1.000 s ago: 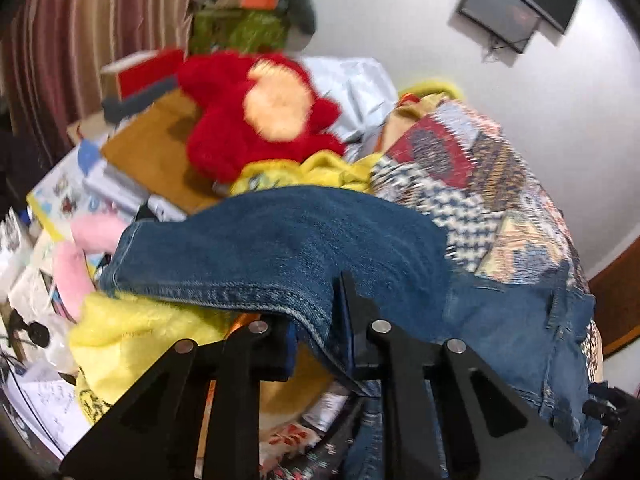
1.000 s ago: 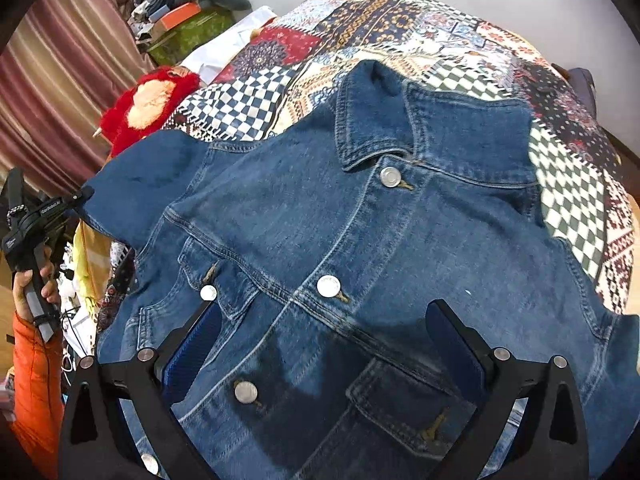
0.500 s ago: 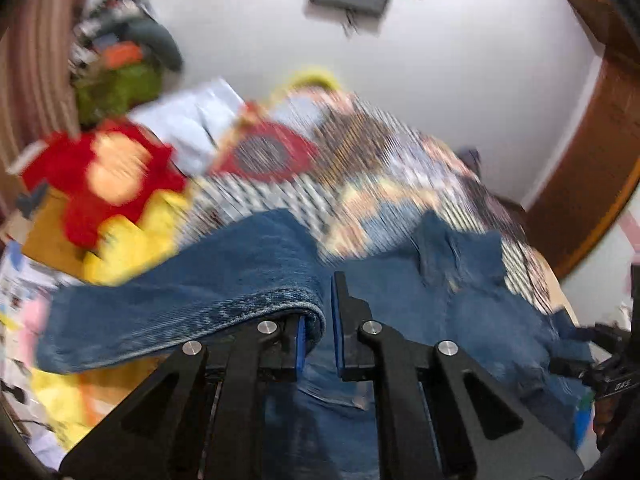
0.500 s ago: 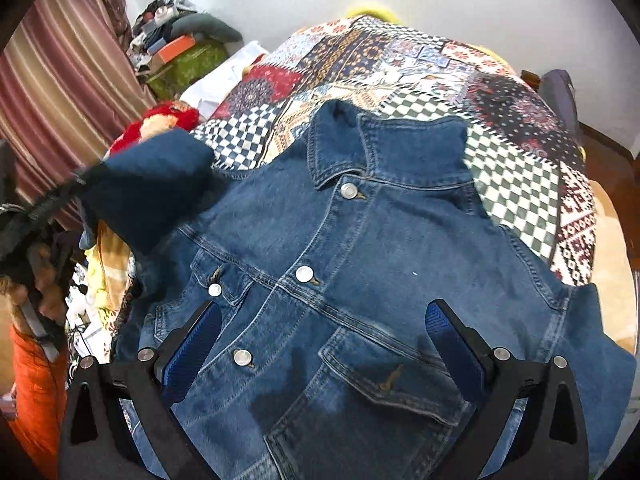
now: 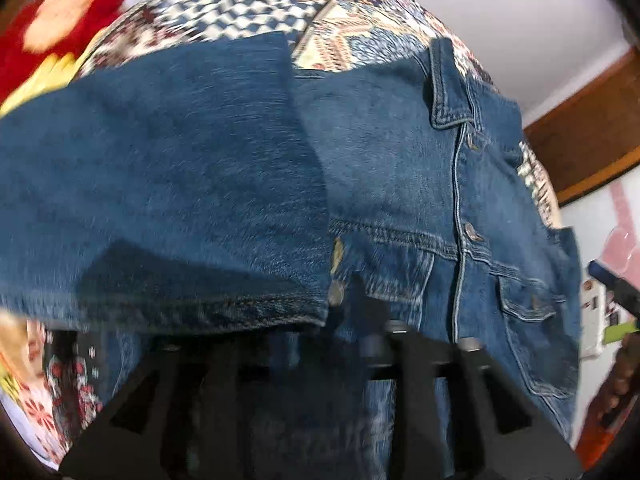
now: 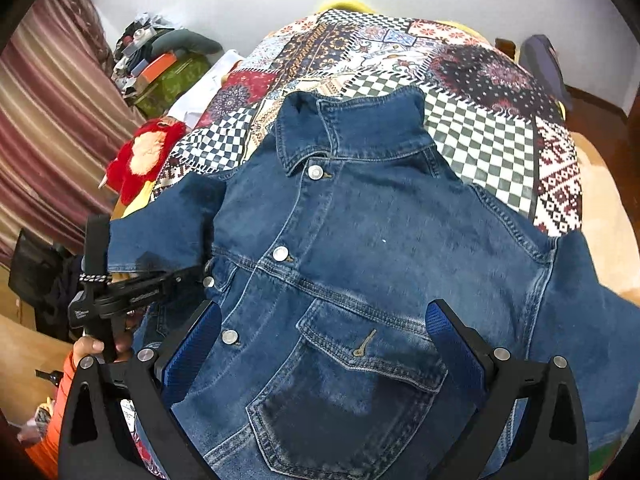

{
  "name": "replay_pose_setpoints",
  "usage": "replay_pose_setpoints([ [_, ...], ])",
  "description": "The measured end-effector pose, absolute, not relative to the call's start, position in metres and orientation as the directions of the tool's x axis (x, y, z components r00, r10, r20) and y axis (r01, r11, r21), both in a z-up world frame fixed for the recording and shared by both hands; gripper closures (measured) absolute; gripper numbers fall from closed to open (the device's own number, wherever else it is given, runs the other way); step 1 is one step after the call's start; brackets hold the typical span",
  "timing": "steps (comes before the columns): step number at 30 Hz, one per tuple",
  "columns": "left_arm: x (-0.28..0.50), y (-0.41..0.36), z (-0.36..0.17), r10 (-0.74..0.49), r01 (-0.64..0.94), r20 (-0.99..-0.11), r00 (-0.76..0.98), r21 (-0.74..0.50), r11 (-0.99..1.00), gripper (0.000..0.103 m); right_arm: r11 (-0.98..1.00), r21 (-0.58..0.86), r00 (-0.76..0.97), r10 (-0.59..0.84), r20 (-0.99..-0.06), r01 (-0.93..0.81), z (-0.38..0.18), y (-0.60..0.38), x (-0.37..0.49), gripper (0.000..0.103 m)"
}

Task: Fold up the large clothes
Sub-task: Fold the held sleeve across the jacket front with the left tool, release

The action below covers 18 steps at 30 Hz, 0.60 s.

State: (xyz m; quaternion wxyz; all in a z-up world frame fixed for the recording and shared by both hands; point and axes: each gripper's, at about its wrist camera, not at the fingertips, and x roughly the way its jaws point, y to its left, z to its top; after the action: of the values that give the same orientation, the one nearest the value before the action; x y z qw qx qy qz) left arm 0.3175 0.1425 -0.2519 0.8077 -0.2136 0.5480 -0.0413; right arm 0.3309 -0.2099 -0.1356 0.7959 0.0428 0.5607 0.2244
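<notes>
Over denim jacket (image 6: 360,264): left gripper (image 6: 160,276) tilted down, just opening; sleeve (image 6: 160,228) between.

A bed under a patchwork quilt (image 6: 480,128) carries a spread denim jacket (image 6: 380,240), front up, buttoned.

We see a matt, coarse denim jacket (image 6: 384,248) with shiny metal buttons (image 6: 315,172). Beneath it lies a printed cloth quilt (image 6: 480,136). At left, a fuzzy plush toy (image 6: 140,160).
</notes>
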Motion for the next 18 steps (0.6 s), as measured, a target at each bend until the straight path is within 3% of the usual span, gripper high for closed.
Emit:
replay_pose_setpoints([
  [3, 0.295, 0.165, -0.238, -0.3, -0.201, -0.839, 0.453, -0.425, 0.883, 0.043, 0.895, 0.315, 0.269, 0.403, -0.875, -0.315, -0.137, -0.207, 0.331, 0.001],
  [11, 0.24, 0.241, -0.208, -0.217, -0.308, -0.777, 0.591, -0.466, 0.829, 0.037, 0.888, 0.314, 0.26, 0.408, -0.875, -0.337, -0.139, -0.188, 0.332, 0.001],
  [18, 0.239, 0.31, -0.222, -0.106, -0.477, -0.804, 0.585, -0.447, 0.757, 0.037, 0.886, 0.314, 0.26, 0.41, -0.874, -0.341, -0.138, -0.175, 0.333, 0.001],
])
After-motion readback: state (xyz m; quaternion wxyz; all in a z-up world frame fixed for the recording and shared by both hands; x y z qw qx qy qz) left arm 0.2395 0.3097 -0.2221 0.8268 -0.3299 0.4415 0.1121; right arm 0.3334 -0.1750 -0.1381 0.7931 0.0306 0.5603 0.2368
